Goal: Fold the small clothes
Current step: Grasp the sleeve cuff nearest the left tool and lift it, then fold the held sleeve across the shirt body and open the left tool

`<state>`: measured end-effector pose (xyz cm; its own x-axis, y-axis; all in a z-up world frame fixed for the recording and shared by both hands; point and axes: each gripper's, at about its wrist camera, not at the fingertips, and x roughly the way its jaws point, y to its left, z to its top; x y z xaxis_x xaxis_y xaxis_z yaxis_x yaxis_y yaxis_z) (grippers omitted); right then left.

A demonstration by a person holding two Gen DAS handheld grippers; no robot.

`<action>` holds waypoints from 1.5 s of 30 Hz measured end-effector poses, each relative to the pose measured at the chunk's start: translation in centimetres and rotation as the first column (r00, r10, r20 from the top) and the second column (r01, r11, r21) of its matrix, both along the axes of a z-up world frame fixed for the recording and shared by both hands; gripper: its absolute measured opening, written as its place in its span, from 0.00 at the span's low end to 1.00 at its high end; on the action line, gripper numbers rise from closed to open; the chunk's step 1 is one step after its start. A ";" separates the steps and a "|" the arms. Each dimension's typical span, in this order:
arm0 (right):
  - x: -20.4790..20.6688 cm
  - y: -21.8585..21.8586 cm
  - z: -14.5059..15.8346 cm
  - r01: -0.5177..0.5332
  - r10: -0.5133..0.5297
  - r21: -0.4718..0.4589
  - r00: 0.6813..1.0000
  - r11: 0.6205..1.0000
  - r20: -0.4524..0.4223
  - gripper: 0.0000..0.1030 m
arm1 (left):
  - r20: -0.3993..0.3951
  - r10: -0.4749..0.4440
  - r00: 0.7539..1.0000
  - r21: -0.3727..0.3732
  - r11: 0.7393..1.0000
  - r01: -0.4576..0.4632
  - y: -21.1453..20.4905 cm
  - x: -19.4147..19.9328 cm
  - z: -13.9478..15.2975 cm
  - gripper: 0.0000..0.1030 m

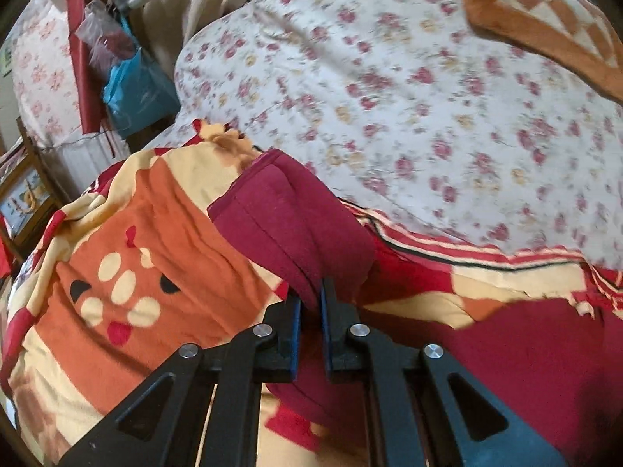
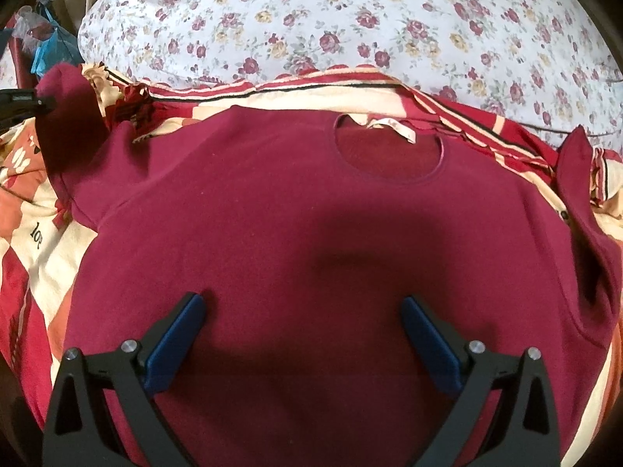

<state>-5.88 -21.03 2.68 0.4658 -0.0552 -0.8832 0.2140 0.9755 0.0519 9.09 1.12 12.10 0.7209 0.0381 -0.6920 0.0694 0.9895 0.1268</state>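
A cartoon-print blanket [image 1: 128, 257] and floral quilt [image 2: 350, 19] cover the bed. The left gripper [image 1: 310, 303] clamps the maroon sweater's sleeve [image 1: 288, 214]; the sweater [image 2: 311, 233] lies beneath the right gripper's [image 2: 303, 307] spread jaws.

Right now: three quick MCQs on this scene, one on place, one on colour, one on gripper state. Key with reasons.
1. Where does the shirt lie?
A. on a patterned blanket
B. on a bare floor
C. on a chair

2. What colour is the shirt?
A. blue
B. dark red
C. white

3. How is the left gripper?
A. wide open
B. out of sight
C. shut on a sleeve

Key:
1 A, the orange and cream blanket shows around its edges.
2 B, dark red throughout, collar included.
3 C, its pads pinch the sleeve; the right gripper stands open above the shirt's body.
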 end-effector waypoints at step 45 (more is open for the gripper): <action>-7.9 -12.0 5.2 0.198 -0.214 0.148 0.971 0.969 0.103 1.00 | -0.075 -0.425 0.902 -0.142 0.900 0.412 -10.9 -16.2 -1.1 0.14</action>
